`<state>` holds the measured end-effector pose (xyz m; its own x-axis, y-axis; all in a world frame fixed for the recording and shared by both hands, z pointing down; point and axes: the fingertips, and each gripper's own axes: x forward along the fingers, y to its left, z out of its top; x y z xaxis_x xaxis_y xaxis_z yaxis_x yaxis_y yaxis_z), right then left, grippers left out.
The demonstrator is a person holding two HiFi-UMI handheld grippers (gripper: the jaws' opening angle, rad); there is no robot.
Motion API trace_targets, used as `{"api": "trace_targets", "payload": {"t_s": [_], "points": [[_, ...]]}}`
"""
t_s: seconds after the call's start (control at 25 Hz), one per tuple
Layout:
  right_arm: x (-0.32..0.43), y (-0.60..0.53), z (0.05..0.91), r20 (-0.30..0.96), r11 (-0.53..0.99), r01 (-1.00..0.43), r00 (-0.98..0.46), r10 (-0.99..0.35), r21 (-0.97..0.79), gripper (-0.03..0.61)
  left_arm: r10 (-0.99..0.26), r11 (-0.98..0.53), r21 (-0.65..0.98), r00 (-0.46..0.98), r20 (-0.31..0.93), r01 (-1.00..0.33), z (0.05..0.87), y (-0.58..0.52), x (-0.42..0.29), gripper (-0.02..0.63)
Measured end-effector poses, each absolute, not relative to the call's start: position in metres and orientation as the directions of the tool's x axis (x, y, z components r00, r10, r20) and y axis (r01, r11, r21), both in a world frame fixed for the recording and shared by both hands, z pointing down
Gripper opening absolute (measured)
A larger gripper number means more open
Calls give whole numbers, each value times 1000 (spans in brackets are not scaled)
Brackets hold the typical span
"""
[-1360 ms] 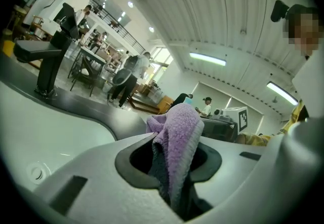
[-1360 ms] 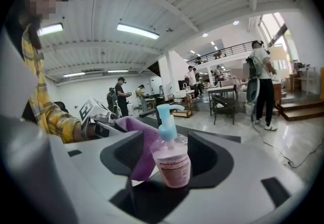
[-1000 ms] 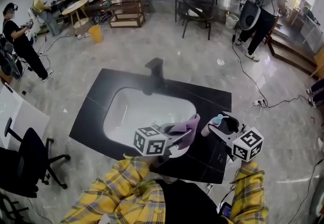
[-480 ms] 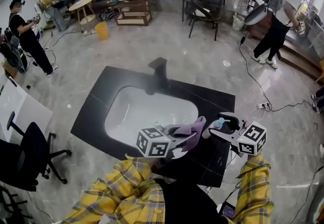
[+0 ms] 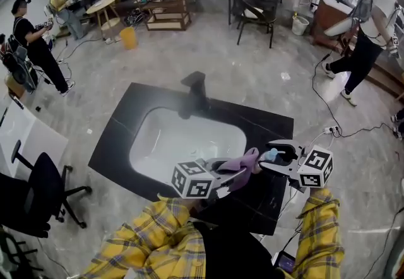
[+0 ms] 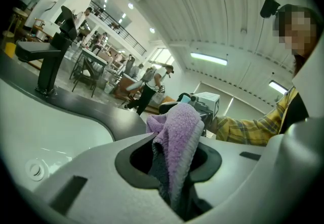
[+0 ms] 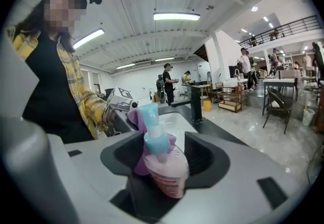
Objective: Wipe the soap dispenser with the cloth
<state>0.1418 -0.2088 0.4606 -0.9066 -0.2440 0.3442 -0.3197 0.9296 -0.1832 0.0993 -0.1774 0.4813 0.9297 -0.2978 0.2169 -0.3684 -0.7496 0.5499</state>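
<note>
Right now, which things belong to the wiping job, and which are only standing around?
Job: cloth, clamped in the left gripper; soap dispenser, clamped in the right gripper.

Standing around: sink, faucet, black office chair, yellow bin.

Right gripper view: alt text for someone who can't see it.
The right gripper clamps a pink soap dispenser with a blue pump, a purple cloth against its far side. Beyond are a white sink and black faucet.
</note>
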Motion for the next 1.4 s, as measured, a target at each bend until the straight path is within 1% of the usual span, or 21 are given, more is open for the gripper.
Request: {"api": "trace_targets", "payload": {"t_s": [0.16, 0.24, 0.68, 1.04, 1.4], "points": [[144, -213, 459, 333, 918, -340, -906, -262, -203, 215, -307, -743, 551, 925, 224, -380, 485, -182, 99, 87], [144, -213, 460, 331, 911, -364, -899, -288, -196, 210, -312, -740, 550, 922, 228, -387, 488, -182, 98, 89], [144, -216, 455, 341, 817, -561, -799, -495, -129, 158, -330, -734, 545, 914, 234, -405, 486, -188, 89, 87], [144, -218, 455, 346, 635, -763, -633, -693, -123, 150, -318, -746, 539, 920, 228, -391, 484, -184, 80, 88], [148, -219, 457, 345, 374, -920, -392, -853, -121, 149, -306, -760, 530, 926, 219, -376, 481, -179, 73, 87]]}}
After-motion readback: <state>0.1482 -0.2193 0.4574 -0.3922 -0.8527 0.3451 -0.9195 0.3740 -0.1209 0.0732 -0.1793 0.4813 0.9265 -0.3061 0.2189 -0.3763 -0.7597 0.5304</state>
